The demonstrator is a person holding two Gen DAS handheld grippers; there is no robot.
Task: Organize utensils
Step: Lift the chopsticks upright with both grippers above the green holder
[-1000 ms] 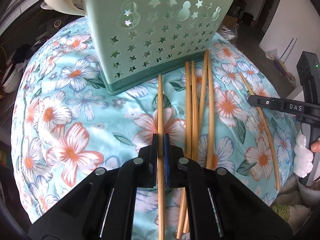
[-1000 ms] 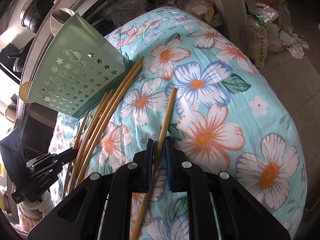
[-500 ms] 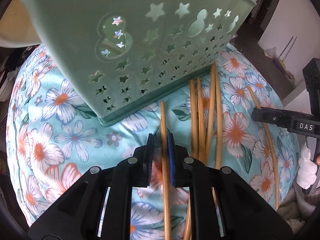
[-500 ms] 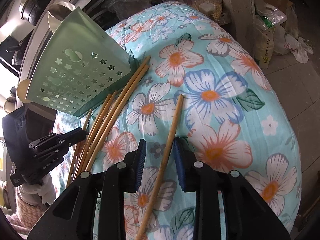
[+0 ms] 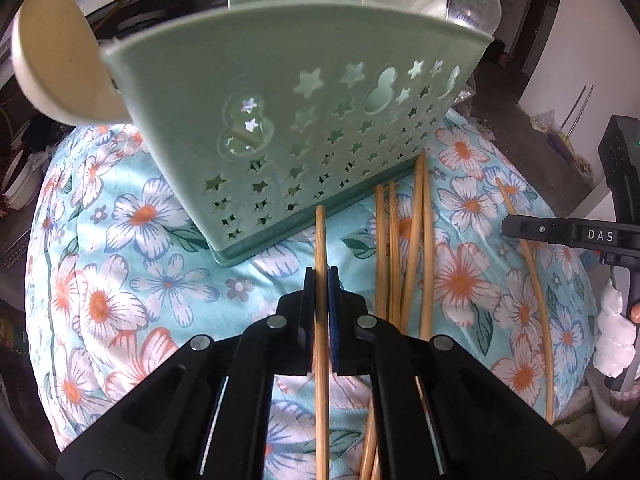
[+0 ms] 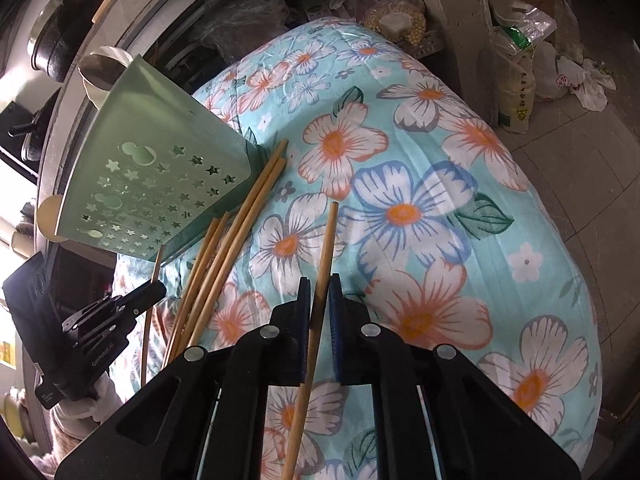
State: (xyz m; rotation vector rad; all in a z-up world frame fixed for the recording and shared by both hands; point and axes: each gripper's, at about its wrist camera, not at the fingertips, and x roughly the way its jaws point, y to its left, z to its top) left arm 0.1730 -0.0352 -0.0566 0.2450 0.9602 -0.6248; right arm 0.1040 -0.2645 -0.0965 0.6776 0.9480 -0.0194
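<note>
Chopsticks are rising off the floral cloth [image 6: 500,264]: left gripper [image 5: 321,280] is pinching one chopstick [image 5: 320,236], now nearer the green holder [image 5: 304,92], while right gripper [image 6: 319,290], looser a moment ago, is closing on another chopstick [image 6: 329,236], readying both for insertion.

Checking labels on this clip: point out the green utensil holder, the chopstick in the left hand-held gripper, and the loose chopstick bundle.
green utensil holder [image 5: 304,60]: left wrist view, plain upper front wall.
chopstick in the left hand-held gripper [image 5: 320,236]: left wrist view, shaft ahead of the fingers.
loose chopstick bundle [image 5: 404,248]: left wrist view, mid-length of the sticks.
</note>
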